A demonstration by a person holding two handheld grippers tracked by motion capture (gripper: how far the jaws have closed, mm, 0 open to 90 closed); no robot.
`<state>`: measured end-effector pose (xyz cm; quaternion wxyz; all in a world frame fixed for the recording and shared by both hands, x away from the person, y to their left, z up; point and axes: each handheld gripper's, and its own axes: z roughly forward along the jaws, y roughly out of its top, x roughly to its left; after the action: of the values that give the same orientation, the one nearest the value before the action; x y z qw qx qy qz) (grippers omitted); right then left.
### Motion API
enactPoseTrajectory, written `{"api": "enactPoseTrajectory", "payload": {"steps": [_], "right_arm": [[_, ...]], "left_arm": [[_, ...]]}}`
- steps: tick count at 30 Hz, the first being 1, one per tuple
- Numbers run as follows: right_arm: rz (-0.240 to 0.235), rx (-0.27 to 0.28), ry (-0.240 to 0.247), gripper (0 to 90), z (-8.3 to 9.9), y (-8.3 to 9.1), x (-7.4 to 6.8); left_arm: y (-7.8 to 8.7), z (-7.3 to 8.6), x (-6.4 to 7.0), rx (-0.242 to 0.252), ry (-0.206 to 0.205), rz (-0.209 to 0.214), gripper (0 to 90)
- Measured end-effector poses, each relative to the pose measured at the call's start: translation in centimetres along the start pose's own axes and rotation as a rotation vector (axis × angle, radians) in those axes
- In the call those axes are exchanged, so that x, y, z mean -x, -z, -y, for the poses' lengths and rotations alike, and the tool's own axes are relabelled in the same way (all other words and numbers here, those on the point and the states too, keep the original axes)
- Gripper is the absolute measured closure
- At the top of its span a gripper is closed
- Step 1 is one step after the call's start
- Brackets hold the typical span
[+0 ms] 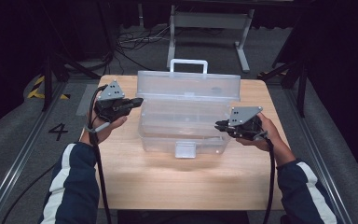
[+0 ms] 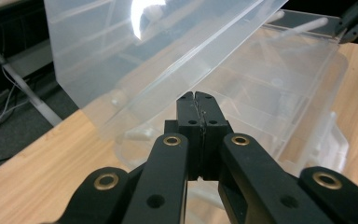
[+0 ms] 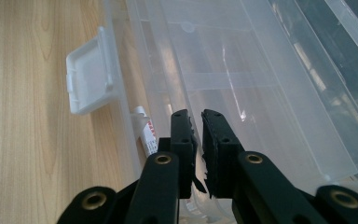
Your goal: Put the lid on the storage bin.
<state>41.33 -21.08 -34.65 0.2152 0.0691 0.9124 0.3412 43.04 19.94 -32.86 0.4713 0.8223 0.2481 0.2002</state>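
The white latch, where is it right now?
In the high view the latch hangs at the middle of the clear box's front wall, nearest the person.

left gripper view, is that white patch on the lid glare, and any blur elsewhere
Left gripper view: yes, glare on the raised lid. High view: dark surroundings, soft overall, faint shadow under the clear box. Right gripper view: latch sharp, only thin glints.

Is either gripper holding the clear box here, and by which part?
Left gripper is shut at the raised lid's side edge; right gripper nearly shut at the box's end. Actual grips cannot be told.
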Motion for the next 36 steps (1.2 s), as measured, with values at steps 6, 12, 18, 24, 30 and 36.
{"api": "enactPoseTrajectory", "payload": {"steps": [6,12,18,24,30,36], "right_arm": [[-0.005,-0.012,0.004,84.0,0.2,-0.2,-0.5],[0.003,-0.015,0.005,84.7,0.5,0.0,-0.8],[0.016,-0.009,-0.006,85.2,0.9,0.4,-1.0],[0.03,-0.006,-0.014,85.3,1.2,0.9,-1.0],[0.046,0.0,-0.017,85.5,1.5,1.3,-1.2],[0.065,0.006,-0.025,85.3,2.0,2.0,-1.2]], "left_arm": [[0.2,0.9,0.8,-0.006,-0.011,-0.013,90.0],[0.4,1.9,1.4,-0.008,-0.015,-0.017,90.0],[0.4,2.6,1.7,-0.009,-0.012,-0.012,90.0],[0.5,3.5,2.1,-0.011,-0.008,-0.009,90.0],[0.9,4.1,2.1,-0.013,-0.005,-0.012,90.0],[1.3,4.5,2.1,-0.015,-0.003,-0.017,90.0]]}}
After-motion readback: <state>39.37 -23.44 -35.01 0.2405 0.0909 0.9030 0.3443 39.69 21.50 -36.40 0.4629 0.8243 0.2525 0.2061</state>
